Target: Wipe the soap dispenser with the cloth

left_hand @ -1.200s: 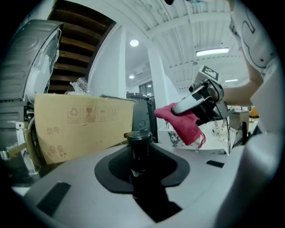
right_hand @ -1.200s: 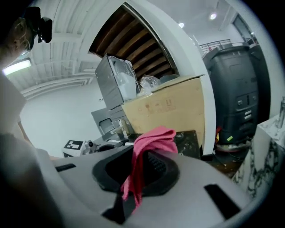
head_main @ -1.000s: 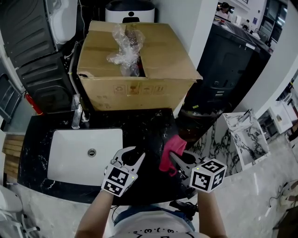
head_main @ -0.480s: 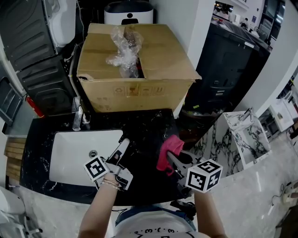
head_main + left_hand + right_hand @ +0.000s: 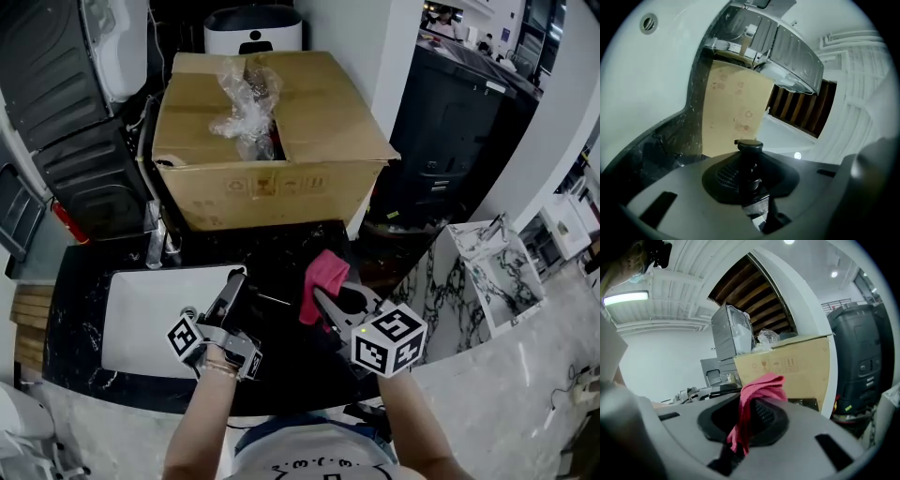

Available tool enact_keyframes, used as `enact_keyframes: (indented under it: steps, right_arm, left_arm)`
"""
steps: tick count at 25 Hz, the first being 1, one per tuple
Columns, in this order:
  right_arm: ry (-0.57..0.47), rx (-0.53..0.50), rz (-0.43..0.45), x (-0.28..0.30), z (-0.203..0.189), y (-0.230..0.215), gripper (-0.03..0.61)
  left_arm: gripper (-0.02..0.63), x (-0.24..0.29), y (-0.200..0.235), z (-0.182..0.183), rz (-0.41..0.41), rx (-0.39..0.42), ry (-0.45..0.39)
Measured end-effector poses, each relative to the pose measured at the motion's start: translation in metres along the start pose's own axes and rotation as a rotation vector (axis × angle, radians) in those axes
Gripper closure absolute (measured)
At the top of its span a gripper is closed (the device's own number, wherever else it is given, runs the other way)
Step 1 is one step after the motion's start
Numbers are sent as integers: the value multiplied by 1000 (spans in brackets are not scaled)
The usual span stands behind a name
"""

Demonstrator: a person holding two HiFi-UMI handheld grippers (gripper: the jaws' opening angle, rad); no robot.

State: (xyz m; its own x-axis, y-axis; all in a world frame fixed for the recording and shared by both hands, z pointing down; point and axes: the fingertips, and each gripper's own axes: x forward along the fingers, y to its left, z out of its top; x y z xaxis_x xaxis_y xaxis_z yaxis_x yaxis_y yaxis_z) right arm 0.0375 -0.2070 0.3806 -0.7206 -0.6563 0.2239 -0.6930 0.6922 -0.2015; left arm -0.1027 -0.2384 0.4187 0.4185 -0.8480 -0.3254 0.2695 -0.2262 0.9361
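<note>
In the left gripper view a black pump-top soap dispenser [image 5: 749, 146] stands between the jaws, with my left gripper [image 5: 751, 180] shut on it. The head view shows this gripper [image 5: 234, 283] rolled onto its side over the black counter beside the sink; the dark dispenser is hard to make out there. My right gripper [image 5: 322, 302] is shut on a pink cloth [image 5: 323, 278], which hangs bunched from its jaws just right of the left gripper. In the right gripper view the cloth [image 5: 757, 392] drapes over the pads of that gripper [image 5: 745, 425]. Cloth and dispenser are apart.
A white sink basin [image 5: 141, 314] with a faucet [image 5: 155, 242] lies at the left of the black marble counter [image 5: 291, 248]. A large open cardboard box [image 5: 309, 131] with crumpled plastic stands behind the counter. The counter's right end drops off beside a marble-patterned stand [image 5: 478, 272].
My left gripper has rolled onto its side and shifted left toward the sink. The right gripper has carried the cloth up and to the left, closer to the left gripper.
</note>
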Motion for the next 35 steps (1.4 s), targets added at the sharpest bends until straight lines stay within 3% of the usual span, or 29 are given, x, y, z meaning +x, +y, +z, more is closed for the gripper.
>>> enact_keyframes:
  steps: [6,11,14,18,22,25,29,35]
  right_arm:
    - [-4,-77,70,14,9,22,526]
    - [-15,-123,195,9,12,57,526]
    - [-16,-127,227,7,11,64,526]
    - [-24,-112,204,5,12,56,526]
    - [-39,-36,73,5,12,19,526]
    - [-16,-35,6,12,5,-4,526]
    - [-11,-63,74,25,1,6,526]
    - [14,-112,176,26,-4,35,526]
  left_arm:
    - [517,1,2,9,20,13,-44]
    - [518,2,0,18,23,5,-87]
    - [518,4,-2,20,23,14,-85]
    - [517,4,-6,20,3,12,-91]
    - [517,7,-14,21,-36,-2,-102]
    - [516,10,-20,20,-52,-14,-103]
    - [516,13,-19,16,-48,-42,-108]
    - [517,11,-12,27,5,-16,-149]
